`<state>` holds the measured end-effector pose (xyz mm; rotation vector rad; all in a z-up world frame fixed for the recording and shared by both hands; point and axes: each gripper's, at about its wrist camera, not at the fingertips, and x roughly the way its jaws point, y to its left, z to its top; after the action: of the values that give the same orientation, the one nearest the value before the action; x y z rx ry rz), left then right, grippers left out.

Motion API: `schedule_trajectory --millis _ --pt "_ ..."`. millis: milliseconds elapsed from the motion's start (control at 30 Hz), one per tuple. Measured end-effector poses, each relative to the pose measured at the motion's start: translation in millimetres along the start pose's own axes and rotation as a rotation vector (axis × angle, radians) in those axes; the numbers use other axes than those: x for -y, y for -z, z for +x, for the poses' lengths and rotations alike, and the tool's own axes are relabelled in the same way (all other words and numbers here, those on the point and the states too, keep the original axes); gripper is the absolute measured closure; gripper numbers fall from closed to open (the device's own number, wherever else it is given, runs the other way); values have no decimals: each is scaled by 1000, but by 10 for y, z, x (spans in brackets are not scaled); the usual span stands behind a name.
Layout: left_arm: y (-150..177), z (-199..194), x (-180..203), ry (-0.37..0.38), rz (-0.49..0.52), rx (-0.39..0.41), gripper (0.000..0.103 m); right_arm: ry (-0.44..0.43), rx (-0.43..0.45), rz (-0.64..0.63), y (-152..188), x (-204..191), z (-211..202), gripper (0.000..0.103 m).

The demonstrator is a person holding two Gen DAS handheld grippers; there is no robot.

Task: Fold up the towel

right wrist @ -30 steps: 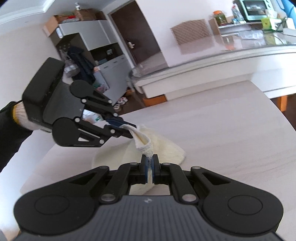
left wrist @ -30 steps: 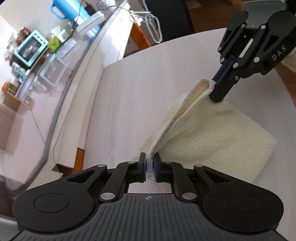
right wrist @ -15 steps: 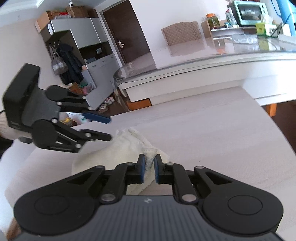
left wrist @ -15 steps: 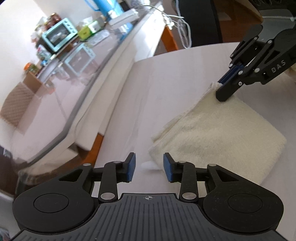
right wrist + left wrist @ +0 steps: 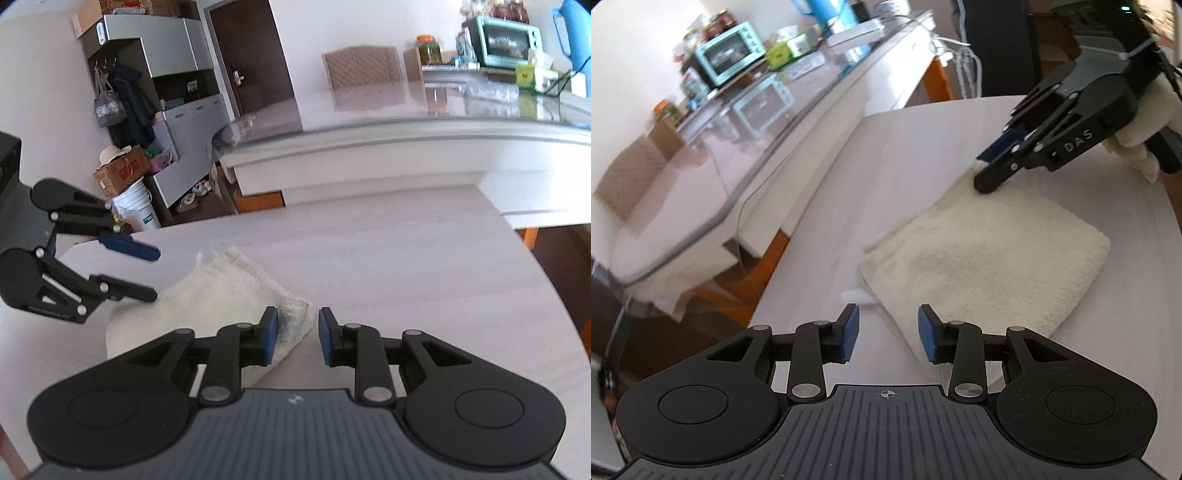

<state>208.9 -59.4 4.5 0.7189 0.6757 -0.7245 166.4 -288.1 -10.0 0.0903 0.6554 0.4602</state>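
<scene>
Left gripper [image 5: 888,334]: jaws stand apart and grip nothing. The blue pads flank the near corner of the towel [image 5: 990,254] without pressing on it; the towel edge lies below and between them. Seen from the right wrist camera, the same left gripper [image 5: 157,275] hangs just over the far left edge of the towel [image 5: 221,295], one finger above the other, a clear gap between them.

Right gripper [image 5: 295,334]: jaws are opening. A towel corner lies in the gap, nearer the left pad, and the pads do not clamp it. In the left wrist view the right gripper [image 5: 982,173] has its fingertips down at the far corner of the towel; whether they touch the cloth cannot be told. A hand in a white glove [image 5: 1145,122] holds it.

Towel: cream terry cloth, folded into a flat rectangle with stacked layers showing along the edge toward the counter. It lies flat on the pale wooden table [image 5: 923,155], with both grippers at opposite corners.

Beyond the towel, past the table edge, stands a glass-topped counter [image 5: 406,125] carrying a mint-green toaster oven [image 5: 502,42] and a blue jug [image 5: 574,33].
</scene>
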Motion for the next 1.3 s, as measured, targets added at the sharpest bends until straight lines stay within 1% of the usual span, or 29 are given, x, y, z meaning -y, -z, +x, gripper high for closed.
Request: schedule_trajectory --millis 100,167,300,467,533,667,733,800,900,1100,1233,1300 --pt "66 -44 -13 -10 -69 12 63 2 18 2 -17 -18 -78 74" --pt "123 -66 7 -15 -96 11 63 0 22 1 -27 -39 -109 68" --pt "184 -91 78 -34 -114 9 63 11 11 -18 46 -114 -219 67" --pt "251 -130 159 -53 -168 18 63 35 -4 -53 164 -223 -317 66" --pt "276 -151 195 -60 -185 22 63 40 -9 -73 190 -268 -318 66" --pt "327 -208 236 -72 -261 18 63 57 -12 -165 211 -420 -280 66" --pt "342 -212 244 -81 -284 10 62 66 -15 -199 212 -478 -248 65" --pt "353 -236 265 -117 -342 -16 58 88 -17 -245 230 -545 -221 65" --pt "366 -270 308 -151 -397 -37 55 93 -20 -269 263 -615 -199 65" --pt "396 -279 328 -199 -460 -47 46 105 -28 -291 274 -658 -178 65" --pt "420 -285 320 -233 -503 -52 35 114 -33 -309 270 -663 -160 64" --pt "441 -289 306 -237 -526 -53 34 116 -34 -309 268 -660 -149 64"
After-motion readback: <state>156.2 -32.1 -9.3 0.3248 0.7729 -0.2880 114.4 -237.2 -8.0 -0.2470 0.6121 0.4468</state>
